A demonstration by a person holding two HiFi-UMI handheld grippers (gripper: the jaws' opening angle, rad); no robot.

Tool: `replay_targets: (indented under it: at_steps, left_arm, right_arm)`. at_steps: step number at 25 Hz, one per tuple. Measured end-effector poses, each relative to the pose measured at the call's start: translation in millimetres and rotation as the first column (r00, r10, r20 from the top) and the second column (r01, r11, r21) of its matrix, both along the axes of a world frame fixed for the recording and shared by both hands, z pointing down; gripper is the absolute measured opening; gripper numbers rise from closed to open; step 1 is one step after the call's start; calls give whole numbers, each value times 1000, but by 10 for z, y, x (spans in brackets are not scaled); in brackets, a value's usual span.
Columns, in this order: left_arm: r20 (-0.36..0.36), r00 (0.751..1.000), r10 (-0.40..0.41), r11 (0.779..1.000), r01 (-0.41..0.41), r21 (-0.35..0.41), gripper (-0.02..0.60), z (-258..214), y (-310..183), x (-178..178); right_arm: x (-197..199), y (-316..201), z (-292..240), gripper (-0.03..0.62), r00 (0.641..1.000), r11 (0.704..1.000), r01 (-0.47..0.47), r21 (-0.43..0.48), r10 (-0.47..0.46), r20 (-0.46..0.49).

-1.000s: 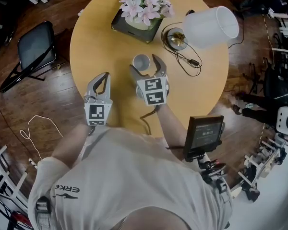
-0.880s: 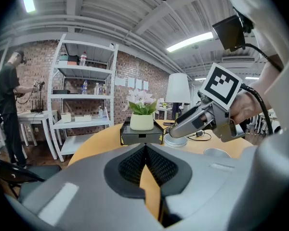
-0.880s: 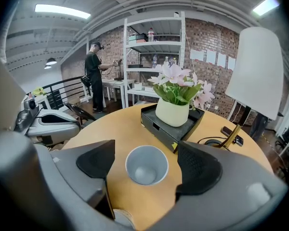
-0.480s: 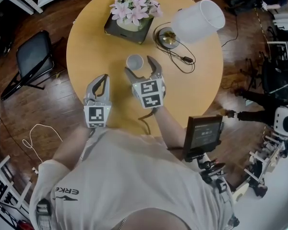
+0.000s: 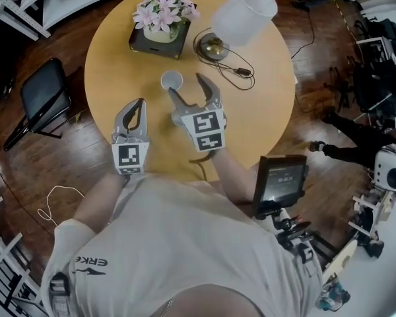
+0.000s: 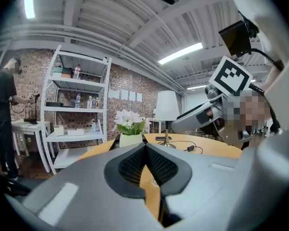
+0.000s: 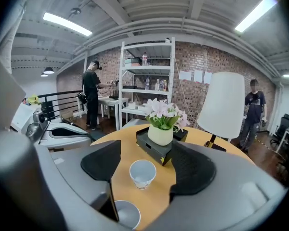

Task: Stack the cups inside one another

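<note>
The right gripper (image 7: 147, 150) is holding its jaws spread wide, though they have just been closing a little, and its dark ribbed pads (image 7: 102, 165) are touching nothing. The small white paper cup (image 7: 143, 173) is showing through the gap but is standing upright on the round yellow wooden table (image 5: 264, 111) beyond the tips, apart from both pads. A second pale rim (image 7: 127, 215), probably another cup, is peeking in at the bottom edge close under the left-hand jaw; the head view is hiding it beneath the gripper. The left gripper (image 6: 145, 148) is keeping its jaws pressed together on nothing and is hovering beside the right one, above the near side of the table. Farther back, the pink flowers in a cream pot on a dark box (image 7: 161, 121) and the white-shaded table lamp (image 7: 221, 105) are standing well clear. The work seems to be between grasps, so the next pickup is calling for care: centring one cup between the pads, gripping its wall just under the rim and only lightly, since a thin cup is likely to buckle, then carrying it upright over the other's mouth and releasing once it is sitting inside.
</note>
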State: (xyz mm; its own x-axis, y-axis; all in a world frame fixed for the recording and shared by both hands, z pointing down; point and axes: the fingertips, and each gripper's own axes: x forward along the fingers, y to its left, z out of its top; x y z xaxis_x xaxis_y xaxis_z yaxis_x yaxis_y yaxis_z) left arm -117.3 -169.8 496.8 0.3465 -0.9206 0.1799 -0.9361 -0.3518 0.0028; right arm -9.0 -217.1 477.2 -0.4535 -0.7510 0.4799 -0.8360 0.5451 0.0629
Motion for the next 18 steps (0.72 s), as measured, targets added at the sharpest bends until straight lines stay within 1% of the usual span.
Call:
replay_targets:
  at_steps: [4,9,12,15,16,18]
  left_arm:
    - [-9,1000,8,999,-8,53,2,-229,31,88]
    - [-41,999,11,994,-6,105,2,-505,126,196]
    - [-78,997,6,991,4,133,2,-682,190,254]
    - [-89,996,12,983,5,185,2,-921,241,329]
    - [-88,996,13,980,5,199,2,-988,263,351]
    - [-93,996,16,974,5,225,2,-1109,309,396]
  right_arm:
    - [173,126,-322,286,997,994,-58,95,54,51]
    - [359,358,-727,195,989,971,-106,213,81,125]
    - [504,511,-914,110,983,954,-138,267,99,155]
    - [653,614,-1153,26,976,925,-183,332,129,178]
    - [696,648,-1216,15,974,918,-191,348,133,183]
    - [771,714,-1316,14,972,908,-199,369,136,190]
